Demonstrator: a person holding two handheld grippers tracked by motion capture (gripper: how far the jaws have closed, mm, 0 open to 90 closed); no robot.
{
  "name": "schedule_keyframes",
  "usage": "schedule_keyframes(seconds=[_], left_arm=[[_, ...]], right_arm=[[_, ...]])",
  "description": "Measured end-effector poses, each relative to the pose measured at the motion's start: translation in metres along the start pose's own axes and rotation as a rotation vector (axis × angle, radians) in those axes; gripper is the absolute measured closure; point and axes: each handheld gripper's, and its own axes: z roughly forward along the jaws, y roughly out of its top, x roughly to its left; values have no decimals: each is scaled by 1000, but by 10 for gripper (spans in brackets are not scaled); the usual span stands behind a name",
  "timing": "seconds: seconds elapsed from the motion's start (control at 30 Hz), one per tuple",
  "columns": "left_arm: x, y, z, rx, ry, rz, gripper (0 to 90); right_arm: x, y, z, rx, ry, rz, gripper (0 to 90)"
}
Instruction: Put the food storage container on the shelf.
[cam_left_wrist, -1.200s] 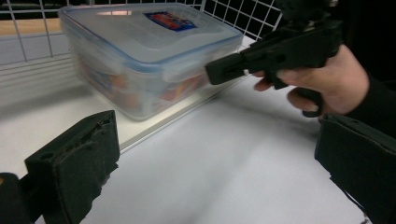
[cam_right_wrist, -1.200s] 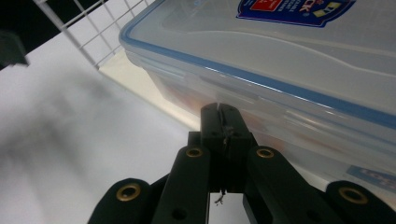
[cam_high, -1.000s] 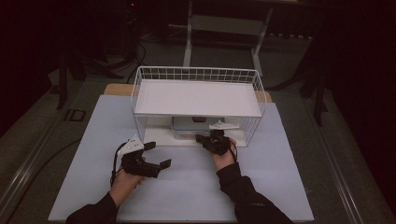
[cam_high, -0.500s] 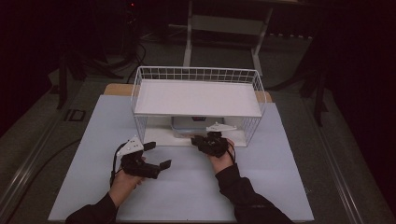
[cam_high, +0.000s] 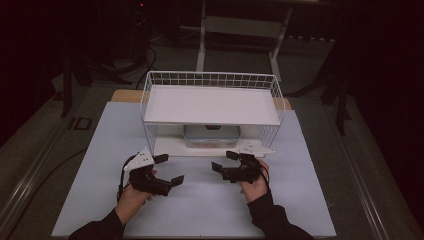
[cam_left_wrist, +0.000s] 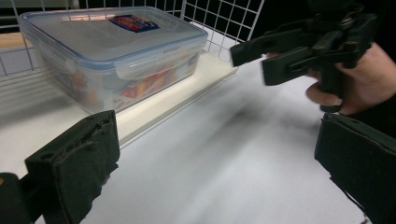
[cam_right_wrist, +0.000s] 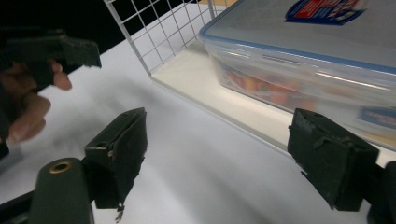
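A clear plastic box with a blue-rimmed lid and colourful contents sits on the lower board of a white wire rack. The same box lies ahead and to the left in the left gripper view, and fills the upper right of the right gripper view. My left gripper stands open on the mat in front of the rack's left end, holding nothing. My right gripper is just in front of the box. Its jaws have just been opening and nothing is between them.
The rack's solid white top shelf overhangs the box. The rack stands on a pale mat that covers the table. The lower board's front lip runs between the grippers and the box. Dark floor and stands surround the table.
The right gripper has drawn back from the rack's lower shelf toward the person and its jaws have spread apart. The left gripper has stayed put.
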Motion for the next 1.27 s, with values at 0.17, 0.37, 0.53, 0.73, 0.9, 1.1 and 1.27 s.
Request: schedule_keyframes(seconds=[0.17, 0.37, 0.53, 0.73, 0.9, 1.1, 1.27], left_arm=[[-1, -1, -4, 2, -4, 8, 0], [-3, -2, -7, 4, -7, 15, 0], [-5, -4, -9, 5, -12, 26, 0], [-8, -6, -12, 10, -21, 33, 0], [-9, -10, -15, 22, -24, 33, 0], [-11, -12, -15, 24, -29, 41, 0], [-12, -13, -13, 28, -31, 51, 0]], right_arm=[[3, -10, -26, -27, -17, -17, 173], [4, -19, -45, -59, -35, -25, 171], [3, -25, -55, -61, -43, -39, 171], [0, -36, -72, -59, -66, -42, 171], [-1, -43, -87, -55, -114, -62, 173], [-6, -54, -97, -30, -135, -43, 174], [-8, -56, -97, -22, -141, -45, 174]])
